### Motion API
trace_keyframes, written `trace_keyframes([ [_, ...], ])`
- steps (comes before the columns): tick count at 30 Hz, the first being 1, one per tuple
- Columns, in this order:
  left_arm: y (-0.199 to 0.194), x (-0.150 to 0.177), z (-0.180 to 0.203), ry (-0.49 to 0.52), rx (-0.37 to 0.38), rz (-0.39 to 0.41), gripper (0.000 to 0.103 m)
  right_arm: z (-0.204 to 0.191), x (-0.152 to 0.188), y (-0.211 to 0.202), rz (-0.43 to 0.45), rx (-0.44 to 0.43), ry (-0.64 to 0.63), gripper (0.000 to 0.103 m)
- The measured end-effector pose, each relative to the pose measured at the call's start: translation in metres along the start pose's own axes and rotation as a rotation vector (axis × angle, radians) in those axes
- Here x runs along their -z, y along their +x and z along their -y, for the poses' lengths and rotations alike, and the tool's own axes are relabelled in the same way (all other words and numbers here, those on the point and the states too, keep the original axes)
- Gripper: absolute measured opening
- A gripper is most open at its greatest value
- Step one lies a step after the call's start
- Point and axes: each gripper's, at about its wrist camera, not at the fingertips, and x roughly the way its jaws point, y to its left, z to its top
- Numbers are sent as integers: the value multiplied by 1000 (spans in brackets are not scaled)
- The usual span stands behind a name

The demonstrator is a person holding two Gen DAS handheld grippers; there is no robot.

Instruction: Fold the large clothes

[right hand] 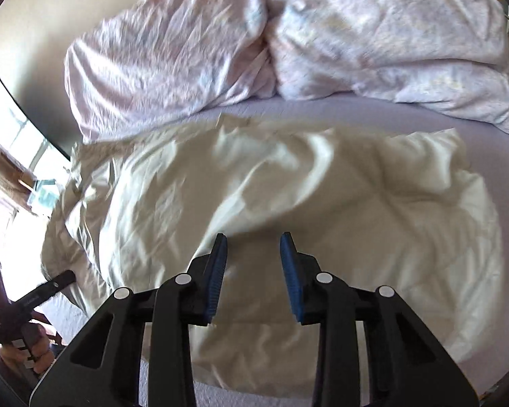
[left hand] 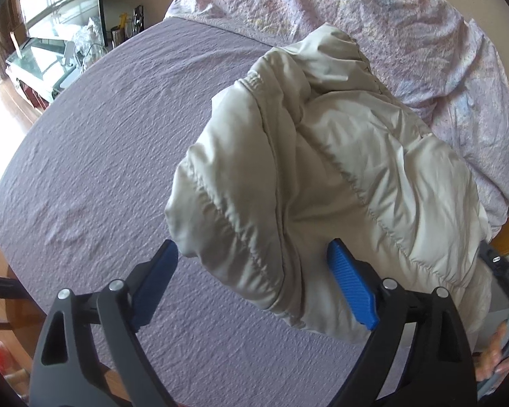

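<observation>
Left wrist view: the left tool point(left hand: 252, 264) stands wide, its pads straddling the cream jacket's point(left hand: 322, 176) folded near edge on the bed point(left hand: 101, 156) without pinching. Right wrist view: the right tool point(right hand: 253, 254) hovers narrow and empty over the rumpled jacket point(right hand: 254, 186); by the look of it, folding is partway, with smoothing left.

Left gripper point(left hand: 254, 264) points steeply down, blue pads spread wide, gripping nothing. Right gripper point(right hand: 253, 254) tilts downward too, jaws partly apart, pads pressing on nothing. A hand point(right hand: 34, 349) shows at eight o'clock in the right wrist view, wrapped around a handle.
</observation>
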Motion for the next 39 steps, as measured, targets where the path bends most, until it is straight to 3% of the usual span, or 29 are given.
trace_keyframes([
  [15, 9, -18, -7, -58, 40, -2, 93, -2, 0, 66, -124, 108, -27, 35],
  [26, 28, -27, -4, -95, 65, -18, 98, -8, -4, 73, -163, 142, -65, 36],
  [34, 46, -27, -11, -177, 89, -45, 101, -8, -6, 74, -166, 144, -55, 36],
  [37, 48, -28, -9, -193, 100, -43, 97, -8, -6, 73, -160, 145, -59, 36],
  [39, 47, -28, -6, -195, 129, -39, 82, -7, -5, 73, -156, 141, -59, 36],
])
